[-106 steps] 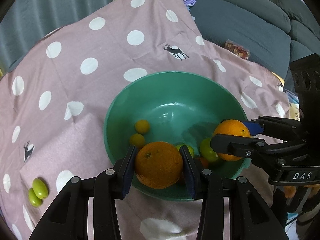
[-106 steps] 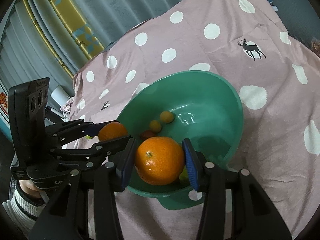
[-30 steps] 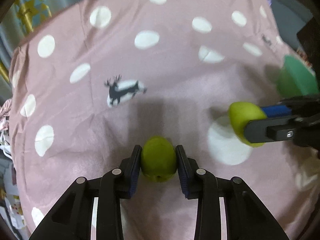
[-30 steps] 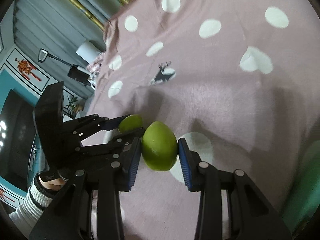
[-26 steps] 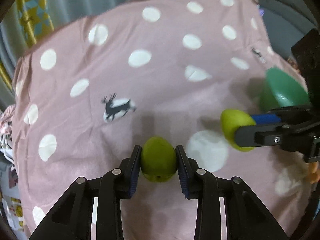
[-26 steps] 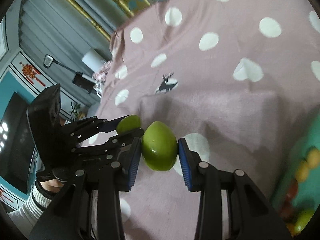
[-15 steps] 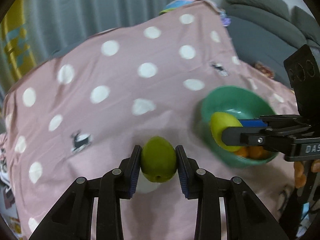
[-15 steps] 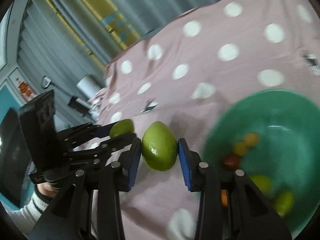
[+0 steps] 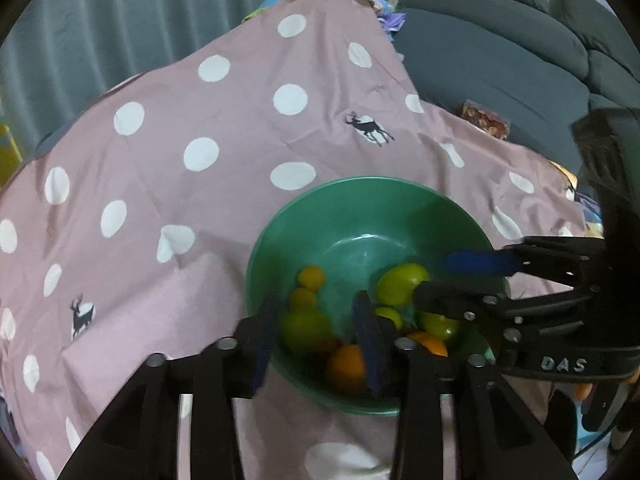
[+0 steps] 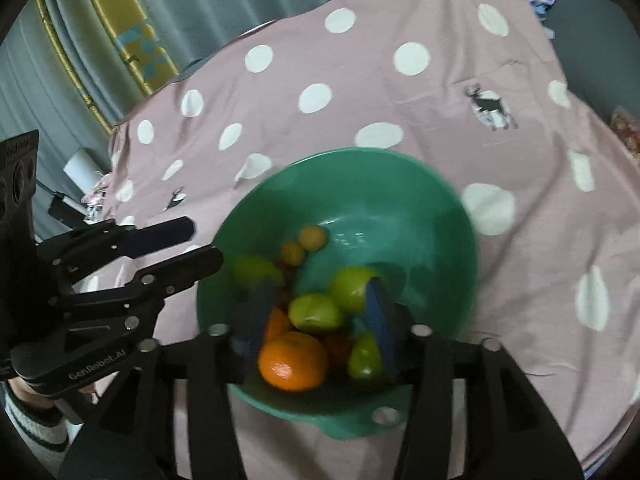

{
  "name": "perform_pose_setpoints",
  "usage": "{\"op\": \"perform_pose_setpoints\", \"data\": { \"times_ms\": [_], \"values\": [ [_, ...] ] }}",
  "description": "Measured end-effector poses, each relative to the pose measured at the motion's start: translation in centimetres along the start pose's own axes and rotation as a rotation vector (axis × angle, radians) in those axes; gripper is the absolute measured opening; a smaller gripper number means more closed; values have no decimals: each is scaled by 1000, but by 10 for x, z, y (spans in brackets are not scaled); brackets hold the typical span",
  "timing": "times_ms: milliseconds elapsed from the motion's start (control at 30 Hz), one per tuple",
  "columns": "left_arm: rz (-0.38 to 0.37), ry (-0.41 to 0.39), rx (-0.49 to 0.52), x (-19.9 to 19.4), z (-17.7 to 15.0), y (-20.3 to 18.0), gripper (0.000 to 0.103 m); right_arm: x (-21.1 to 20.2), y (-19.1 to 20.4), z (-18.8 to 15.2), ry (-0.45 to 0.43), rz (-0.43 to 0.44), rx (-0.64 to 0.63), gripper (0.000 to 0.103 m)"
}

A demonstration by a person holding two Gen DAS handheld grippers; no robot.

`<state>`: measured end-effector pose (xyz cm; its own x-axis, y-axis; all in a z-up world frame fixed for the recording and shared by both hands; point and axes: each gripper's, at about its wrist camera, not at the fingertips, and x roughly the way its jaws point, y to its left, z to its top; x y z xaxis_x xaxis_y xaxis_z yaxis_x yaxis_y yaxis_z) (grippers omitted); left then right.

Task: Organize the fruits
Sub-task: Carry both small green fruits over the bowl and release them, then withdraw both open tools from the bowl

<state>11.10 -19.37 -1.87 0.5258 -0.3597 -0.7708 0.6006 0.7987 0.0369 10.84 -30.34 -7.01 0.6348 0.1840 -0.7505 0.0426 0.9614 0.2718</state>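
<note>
A green bowl (image 9: 360,200) (image 10: 436,208) sits on the pink polka-dot cloth and holds oranges (image 10: 292,360), green fruits (image 10: 316,312) and small yellow-orange fruits (image 9: 311,277). My left gripper (image 9: 316,320) is open over the bowl's near-left side; a green fruit (image 9: 304,330) lies between and below its fingers, free. My right gripper (image 10: 320,304) is open above the bowl's middle, over the fruits. A green fruit (image 9: 400,283) lies by the right gripper's fingers (image 9: 476,262) in the left wrist view.
The pink cloth (image 9: 180,128) with white dots and deer prints covers the surface. A grey sofa (image 9: 500,52) stands at the back right with a snack packet (image 9: 486,120) on it. Grey curtains (image 9: 100,20) hang behind.
Both grippers carried green fruits from the left of the cloth to the bowl. Both have now opened and the two fruits lie in the bowl.
</note>
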Motion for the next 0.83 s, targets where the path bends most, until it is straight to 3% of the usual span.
{"op": "perform_pose_setpoints", "data": {
  "times_ms": [33, 100, 167, 333, 567, 833],
  "values": [
    [19, -4, -12, -3, 1, 0, 65, -6, -3, -1, -5, -14, -5, 64],
    [76, -6, -37, -12, 2, 4, 89, -17, -3, 0, -10, -56, -21, 78],
    [96, -18, -101, -24, 2, 13, 101, -28, -4, 0, -14, -92, -40, 88],
    [138, -28, -176, -50, 4, 19, 102, -59, 2, -1, -29, -115, -105, 92],
    [176, -45, -167, -75, 6, 3, 102, -88, 20, -6, -61, -86, -183, 94],
    [229, -58, -173, -86, 6, -1, 102, -99, 20, -12, -67, -83, -182, 94]
  ]
}}
